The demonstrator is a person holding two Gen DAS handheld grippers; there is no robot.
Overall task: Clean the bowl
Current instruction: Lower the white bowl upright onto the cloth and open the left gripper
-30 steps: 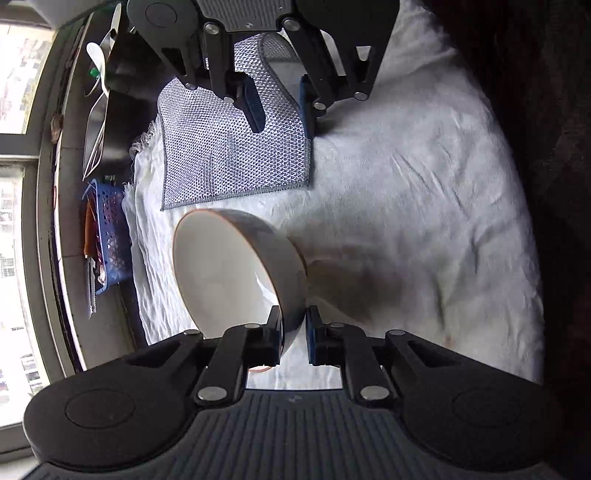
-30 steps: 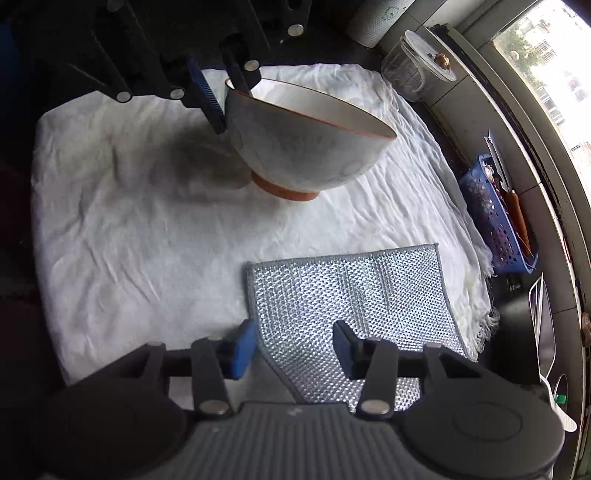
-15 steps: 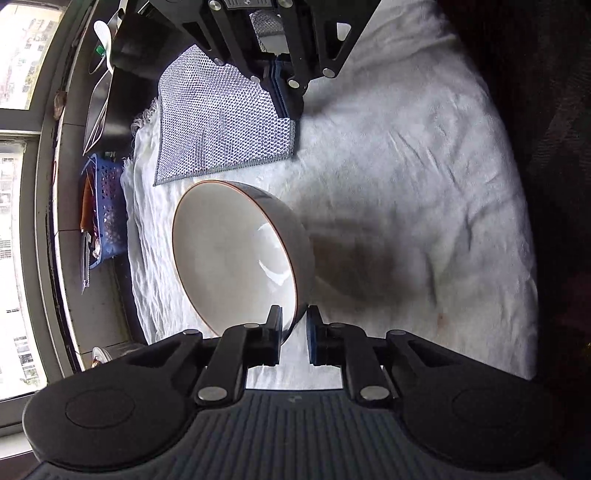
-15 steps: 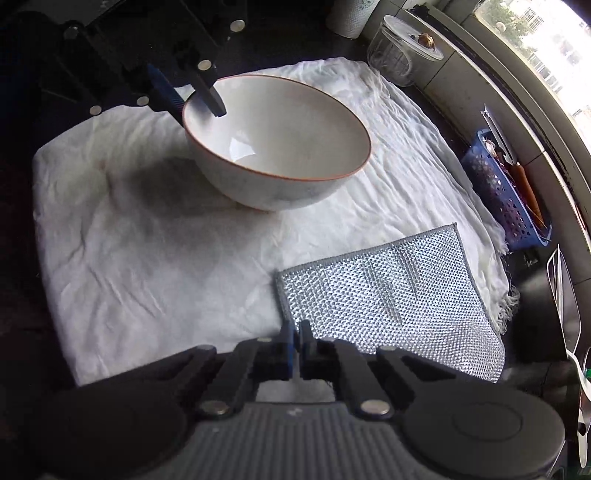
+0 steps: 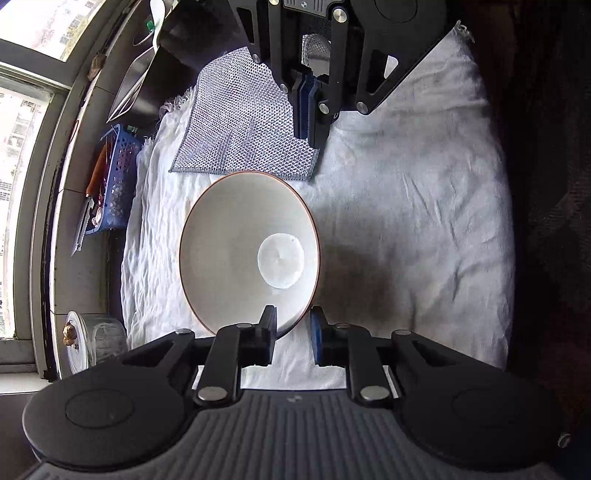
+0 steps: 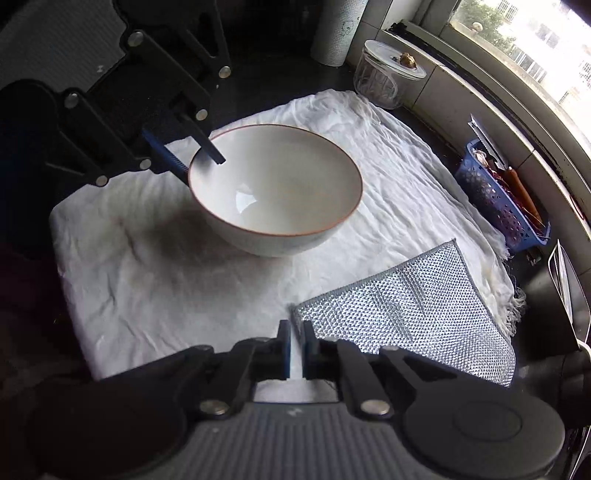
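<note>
A white bowl (image 5: 251,251) with a thin orange rim is held over the white towel (image 5: 424,206). My left gripper (image 5: 293,325) is shut on the bowl's near rim, one finger inside and one outside. The bowl also shows in the right wrist view (image 6: 277,192), with the left gripper (image 6: 195,160) on its far-left rim. My right gripper (image 6: 294,349) is shut on the corner of a silver mesh scrubbing cloth (image 6: 406,314), which hangs lifted at that corner. In the left wrist view the right gripper (image 5: 308,110) pinches the cloth (image 5: 240,129) beyond the bowl.
A blue plastic basket (image 6: 502,214) with utensils sits along the window ledge. A glass jar with a lid (image 6: 384,79) and a paper towel roll (image 6: 338,33) stand at the back. Dark counter surrounds the towel.
My right gripper closed on the corner of the mesh cloth and lifted it. My left gripper tipped the bowl upright so its inside faces up, still gripping the rim.
</note>
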